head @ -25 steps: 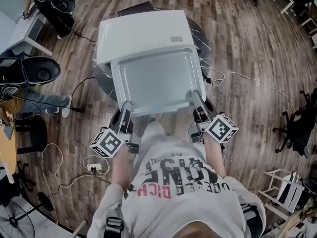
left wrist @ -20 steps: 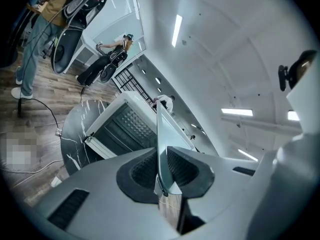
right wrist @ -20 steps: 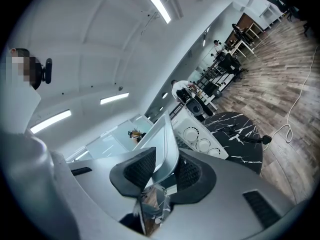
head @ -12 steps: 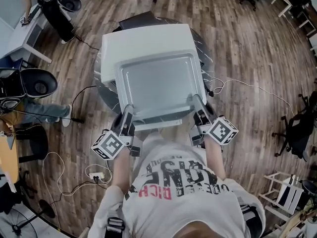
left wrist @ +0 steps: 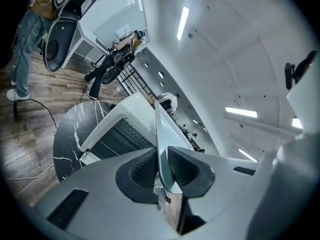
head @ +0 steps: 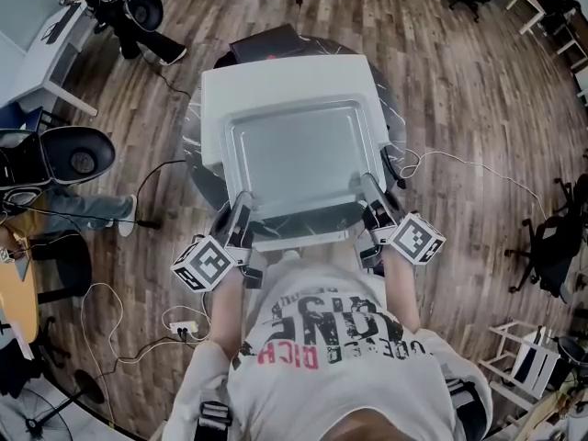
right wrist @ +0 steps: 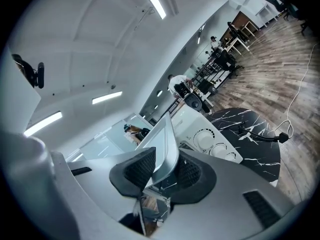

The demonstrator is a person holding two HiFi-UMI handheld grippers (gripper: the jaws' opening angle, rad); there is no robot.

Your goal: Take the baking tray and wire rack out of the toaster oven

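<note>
Left gripper (head: 241,202) is clamped on the near-left corner of the baking tray (head: 294,154). The left gripper view shows both ribbed pads pressed against the thin metal rim (left wrist: 161,134), which stands edge-on between them. Right gripper (head: 367,186) grasps the near-right corner the same way, and the right gripper view shows its jaws closed on the rolled rim (right wrist: 167,139). The tray is out of the toaster oven (head: 276,79) and held up in front of the person. From the head view it hides most of the white oven top. It lies roughly level with its shallow well facing up. Its long axis runs left to right across the person, and its far edge points toward the back of the oven. The oven stands on a round black marble-patterned table (head: 191,154). The left gripper view shows its dark open mouth with thin bars inside, apparently the wire rack (left wrist: 129,133). Three white dials (right wrist: 206,140) appear on the oven front in the right gripper view, but any markings are too small to read. The only readable writing is on the person's shirt (head: 322,333), where red upside-down print seems to spell "RICH". The larger dark letters above it are not legible. Each marker cube (head: 202,265) carries black-and-white square codes.
</note>
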